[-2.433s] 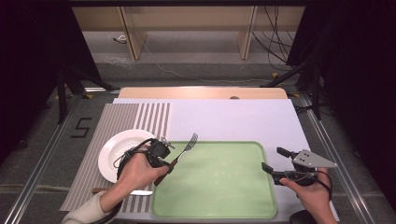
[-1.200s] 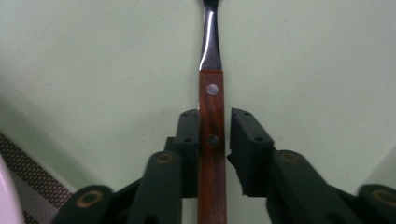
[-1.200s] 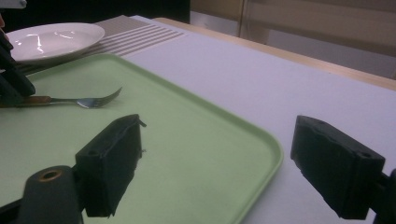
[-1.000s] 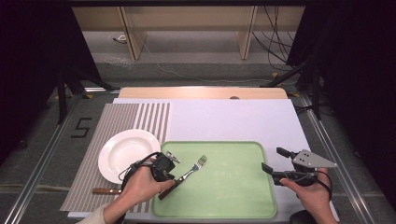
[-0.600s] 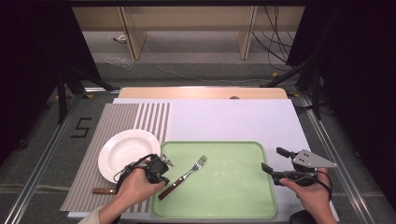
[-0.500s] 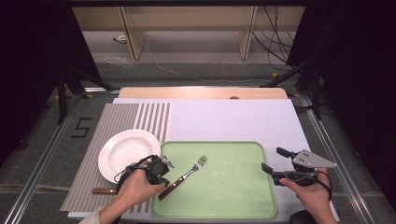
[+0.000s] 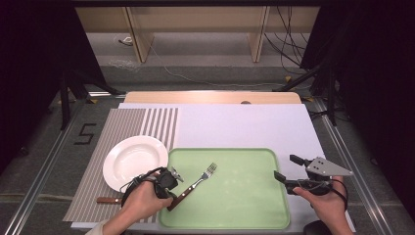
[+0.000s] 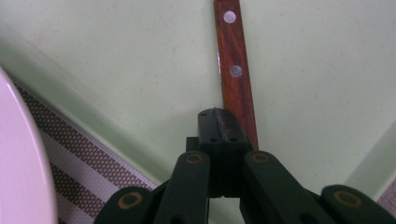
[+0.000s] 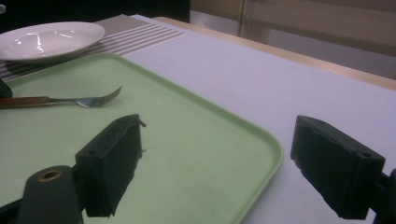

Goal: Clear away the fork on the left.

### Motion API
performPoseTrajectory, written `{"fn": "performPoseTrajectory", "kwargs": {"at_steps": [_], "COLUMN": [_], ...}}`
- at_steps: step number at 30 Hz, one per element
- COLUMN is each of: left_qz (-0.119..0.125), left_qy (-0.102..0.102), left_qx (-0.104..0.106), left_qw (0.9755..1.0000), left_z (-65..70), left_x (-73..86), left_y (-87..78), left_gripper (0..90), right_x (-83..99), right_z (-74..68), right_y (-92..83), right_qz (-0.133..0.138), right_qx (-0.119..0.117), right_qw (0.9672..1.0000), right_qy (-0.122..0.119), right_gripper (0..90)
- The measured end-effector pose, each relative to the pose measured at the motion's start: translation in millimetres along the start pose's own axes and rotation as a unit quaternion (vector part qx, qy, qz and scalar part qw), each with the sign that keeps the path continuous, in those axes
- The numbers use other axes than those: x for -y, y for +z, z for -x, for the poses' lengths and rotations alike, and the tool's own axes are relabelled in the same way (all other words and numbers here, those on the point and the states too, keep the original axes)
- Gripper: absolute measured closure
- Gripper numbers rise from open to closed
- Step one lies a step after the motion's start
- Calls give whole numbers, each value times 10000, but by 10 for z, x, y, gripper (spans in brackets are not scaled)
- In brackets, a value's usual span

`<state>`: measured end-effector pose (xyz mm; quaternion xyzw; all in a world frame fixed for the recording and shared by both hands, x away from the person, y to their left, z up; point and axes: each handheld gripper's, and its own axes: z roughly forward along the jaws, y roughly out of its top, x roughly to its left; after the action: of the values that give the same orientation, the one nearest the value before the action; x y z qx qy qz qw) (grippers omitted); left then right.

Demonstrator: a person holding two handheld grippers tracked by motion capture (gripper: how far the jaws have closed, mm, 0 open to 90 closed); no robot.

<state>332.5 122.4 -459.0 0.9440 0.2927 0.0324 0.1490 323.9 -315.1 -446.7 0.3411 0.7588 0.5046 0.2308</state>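
A fork with a reddish-brown wooden handle and metal tines (image 7: 195, 185) is seen lying on the pale green plastic tray (image 7: 244, 215), its tines pointed toward the tray's middle and its handle end laid near the tray's near-left corner. The left gripper (image 7: 169, 182) is held at that handle end. In the left gripper view, its black fingers (image 8: 223, 135) are pressed fully together, and the riveted wooden handle (image 8: 235, 70) is seen beside and beyond the closed tips, not between them; the handle is not clamped. Whether the tips are touching the handle cannot be told. The jaws have just been closing, with nothing caught between them.

The right gripper (image 7: 288, 169) is held above the right edge of the tray, well apart from the fork. Its fingers (image 9: 112, 161) are spread wide, and nothing is held between them. In the right gripper view, the fork (image 9: 70, 100) is seen farther off, flat on the tray.

A round white ceramic plate (image 7: 135, 162) is set on a grey-and-white striped placemat (image 7: 117, 127), just beside the tray's left edge. A second brown wooden handle (image 7: 108, 199) is seen on the placemat, near the plate's near side, partly hidden by the left hand. The tray and placemat are carried by a white-covered desk (image 7: 244, 127).
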Motion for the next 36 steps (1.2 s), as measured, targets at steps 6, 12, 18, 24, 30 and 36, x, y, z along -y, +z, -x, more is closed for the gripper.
{"fn": "performPoseTrajectory", "kwargs": {"at_steps": [6, 12, 18, 24, 30, 36], "left_qz": [-51, -46, -66, -53, 26, 35], "left_qy": [58, -143, 51, 184, 274, 366], "left_qx": [109, 254, 361, 442, 503, 540], "left_qw": [9999, 9996, 9993, 9988, 9984, 9979], "left_z": [117, 304, 413, 479, 543, 604], "left_x": [37, 25, -22, -57, -94, -126], "left_y": [-9, 5, 21, 34, 52, 65], "left_gripper": [896, 896, 896, 895, 892, 892], "right_x": [0, -2, -2, -2, -3, -3], "right_z": [0, -2, -1, -2, -2, -2], "right_y": [2, -2, -4, 0, -1, 1], "right_qz": [7, 10, 12, 11, 6, 19], "right_qx": [-2, 2, -3, -3, -4, -4], "right_qw": [10000, 10000, 10000, 10000, 10000, 10000], "right_qy": [0, 7, -5, -12, -15, -10], "right_gripper": [175, 175, 175, 175, 175, 175]}}
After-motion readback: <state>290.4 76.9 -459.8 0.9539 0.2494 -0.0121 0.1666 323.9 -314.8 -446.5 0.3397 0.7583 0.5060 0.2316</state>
